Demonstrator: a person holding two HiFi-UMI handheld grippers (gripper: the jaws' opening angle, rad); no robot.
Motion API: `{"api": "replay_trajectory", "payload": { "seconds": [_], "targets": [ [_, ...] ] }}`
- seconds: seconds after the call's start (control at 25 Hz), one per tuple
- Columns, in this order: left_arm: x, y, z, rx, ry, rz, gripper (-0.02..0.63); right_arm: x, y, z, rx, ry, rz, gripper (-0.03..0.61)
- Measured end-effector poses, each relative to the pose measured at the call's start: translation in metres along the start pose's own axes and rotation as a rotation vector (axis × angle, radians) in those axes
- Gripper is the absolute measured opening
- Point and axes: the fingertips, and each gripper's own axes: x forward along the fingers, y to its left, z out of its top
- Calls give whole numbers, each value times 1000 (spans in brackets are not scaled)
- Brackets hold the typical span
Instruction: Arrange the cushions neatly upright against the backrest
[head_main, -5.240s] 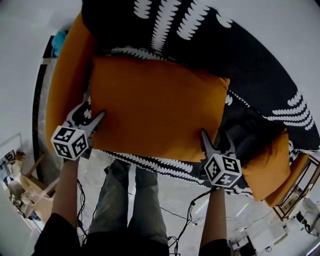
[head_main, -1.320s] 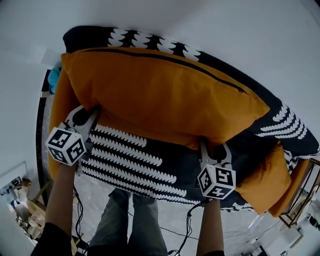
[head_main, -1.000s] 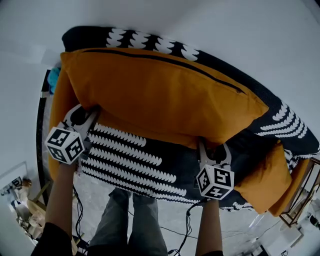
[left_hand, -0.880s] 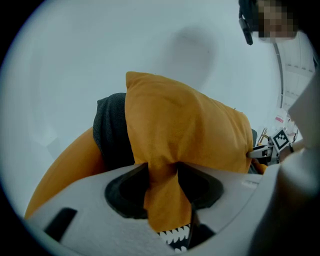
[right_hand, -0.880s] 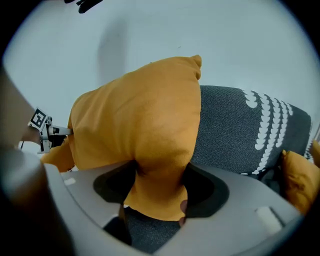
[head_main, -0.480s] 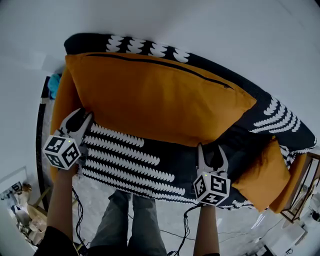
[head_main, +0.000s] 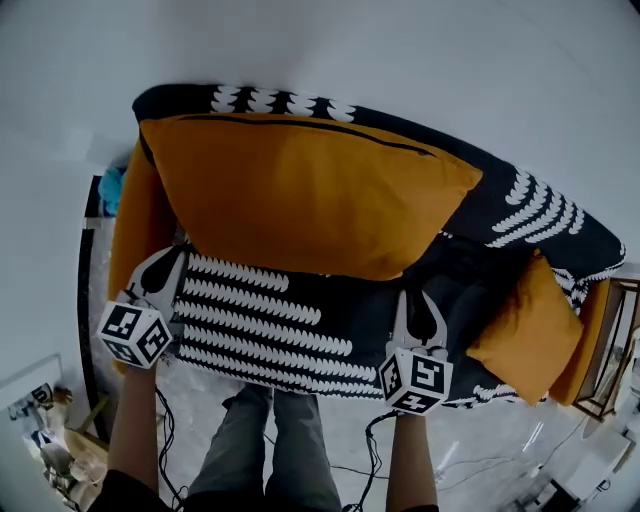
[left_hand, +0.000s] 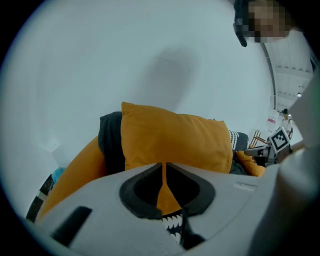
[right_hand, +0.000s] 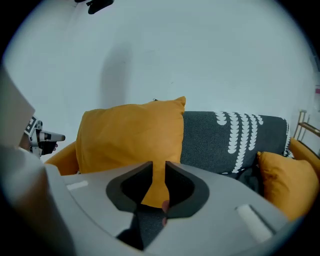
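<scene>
One sofa (head_main: 300, 330): dark fabric with rows of white leaf-ish print, orange armrests at both ends, shoved up against a plain pale wall (head_main: 400, 60)

Backrest (head_main: 520, 200): same dark print, left half is covered by the big cushion, right half is bare

Big cushion (head_main: 300, 195): orange, standing upright on the seat and leaning on the backrest, zipper running along its top edge, left side just beside the left armrest (head_main: 135, 230) with a strip of dark sofa showing between them in the left gripper view, looks pretty square to the sofa tbh

Small cushion (head_main: 520, 325): also orange, way over at the right end, tucked in the corner by the right armrest and tilted rather than straight up, well apart from the big one

Person's legs (head_main: 270, 440): in front of the sofa, roughly mid-seat, cables (head_main: 340, 470) on the floor next to them

Left gripper (head_main: 172, 262): over the front left of the seat, near the big cushion's lower left corner but not on it, jaws have just been closing and are down to a thin slit, basically closed, nothing pinched in there, you just see orange fabric further back through the slit

Right gripper (head_main: 418, 300): over the seat below the big cushion's lower right corner, clear of it, jaws have just been closing too but a narrow gap is left between the pads, nothing in the gap, cushion and dark seat visible beyond it
</scene>
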Motion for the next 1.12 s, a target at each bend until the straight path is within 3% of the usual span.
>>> {"api": "replay_trajectory", "payload": {
  "seconds": [0.2, 0.4, 0.76, 1.12],
  "targets": [
    [-20, -12, 15, -5, -41, -25, 0, -31, 6, 10, 34, -44, -42, 14],
    [-51, -24, 29, -31, -81, -51, 0, -65, 18, 20, 68, -73, -65, 12],
    [-98, -60, 62, 41, -121, -109, 1, -125, 38, 51, 113, -137, -79, 12],
    [-149, -85, 100, 46, -192, -153, 0, -198, 64, 84, 108, -219, -75, 12]
  ]
}}
